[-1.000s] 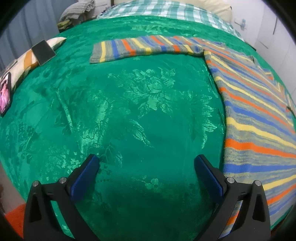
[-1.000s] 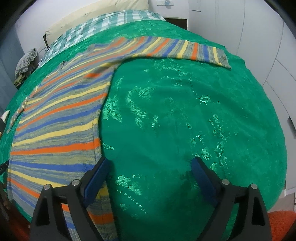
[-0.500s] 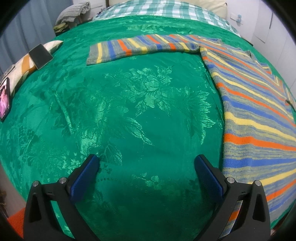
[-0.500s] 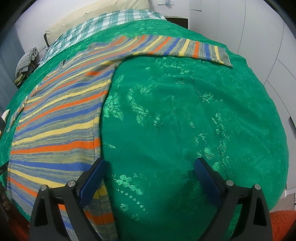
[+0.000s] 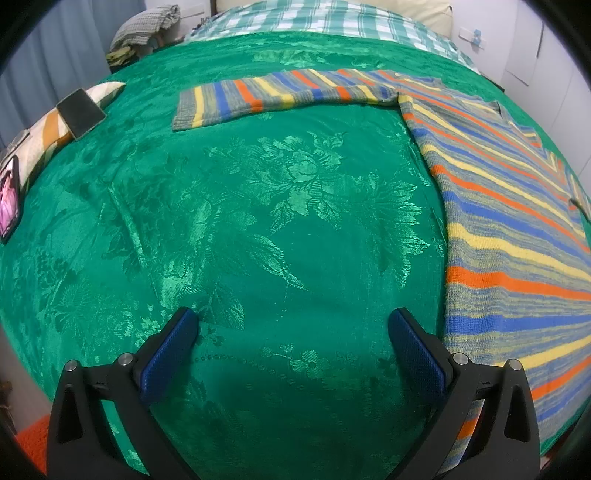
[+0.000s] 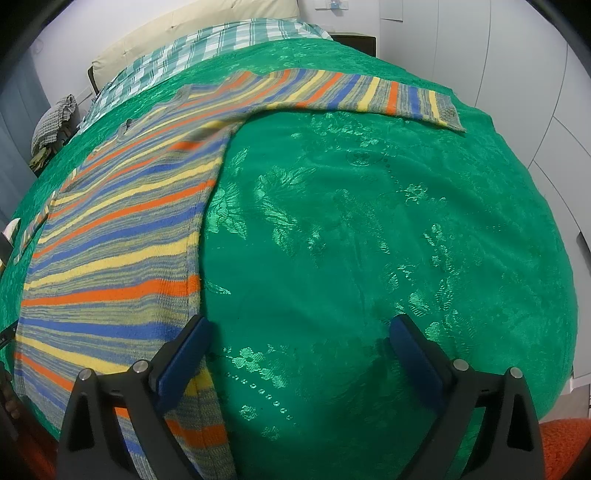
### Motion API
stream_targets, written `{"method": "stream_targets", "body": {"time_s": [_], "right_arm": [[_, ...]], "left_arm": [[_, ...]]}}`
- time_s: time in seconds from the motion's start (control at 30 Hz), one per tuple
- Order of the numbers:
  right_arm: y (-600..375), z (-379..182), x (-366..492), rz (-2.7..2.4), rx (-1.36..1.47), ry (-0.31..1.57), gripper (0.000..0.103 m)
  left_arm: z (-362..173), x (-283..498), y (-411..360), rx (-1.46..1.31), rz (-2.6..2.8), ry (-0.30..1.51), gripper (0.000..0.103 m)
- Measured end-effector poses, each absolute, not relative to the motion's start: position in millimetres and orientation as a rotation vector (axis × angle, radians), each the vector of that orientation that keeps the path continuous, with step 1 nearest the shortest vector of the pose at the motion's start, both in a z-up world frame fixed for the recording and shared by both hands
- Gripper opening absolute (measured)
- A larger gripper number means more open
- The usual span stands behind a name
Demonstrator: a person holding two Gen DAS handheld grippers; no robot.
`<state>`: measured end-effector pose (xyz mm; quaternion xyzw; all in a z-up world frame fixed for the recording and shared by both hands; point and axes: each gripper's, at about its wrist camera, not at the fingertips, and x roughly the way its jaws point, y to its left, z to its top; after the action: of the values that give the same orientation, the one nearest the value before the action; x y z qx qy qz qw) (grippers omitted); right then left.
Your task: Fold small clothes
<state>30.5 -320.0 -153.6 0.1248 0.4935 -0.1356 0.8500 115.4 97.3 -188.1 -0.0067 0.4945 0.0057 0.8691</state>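
Left wrist view looks down over a bed covered with a shiny green floral bedspread (image 5: pixel 280 229), and a striped sweater (image 5: pixel 517 229) lies flat on it with both sleeves spread out. Its body sits on the right of that view, and one sleeve (image 5: pixel 280 94) reaches out to the left across the bedspread, cuff end lying flat. The left gripper (image 5: pixel 293 343) hangs over bare bedspread just beside the sweater's side edge, its blue-padded jaws spread wide with nothing between them; the right-hand finger (image 5: pixel 417 354) stands close to the knit edge but I cannot tell whether it touches.

From the right wrist view the sweater's body (image 6: pixel 122 251) lies to the left, its other sleeve (image 6: pixel 369 94) stretched rightward across the bedspread (image 6: pixel 388 240). The right gripper (image 6: pixel 299 350) has just been opening its jaws and now holds them released and wide; only green cloth lies between them. Its left finger (image 6: pixel 183 354) overlaps the sweater's hem corner in the picture.

Beyond the sweater, toward the head of the bed, lies a green checked sheet (image 5: pixel 325 20). Left of the sleeve, a dark phone (image 5: pixel 81 109) rests on a striped cushion (image 5: pixel 48 133).
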Motion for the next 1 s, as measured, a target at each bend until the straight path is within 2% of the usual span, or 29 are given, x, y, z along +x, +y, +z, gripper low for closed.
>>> {"method": "stream_targets", "body": {"time_s": [0.63, 1.0], "right_arm": [[-318.9, -154.5, 29.9, -0.283, 0.264, 1.041, 0.099], [-318.3, -155.0, 28.9, -0.282, 0.261, 1.039, 0.1]], "left_arm": [[-185.9, 115.8, 96.9, -0.016, 0.012, 1.029, 0.103], [-166.7, 111.9, 97.4, -0.014, 0.005, 0.938, 0.102]]}}
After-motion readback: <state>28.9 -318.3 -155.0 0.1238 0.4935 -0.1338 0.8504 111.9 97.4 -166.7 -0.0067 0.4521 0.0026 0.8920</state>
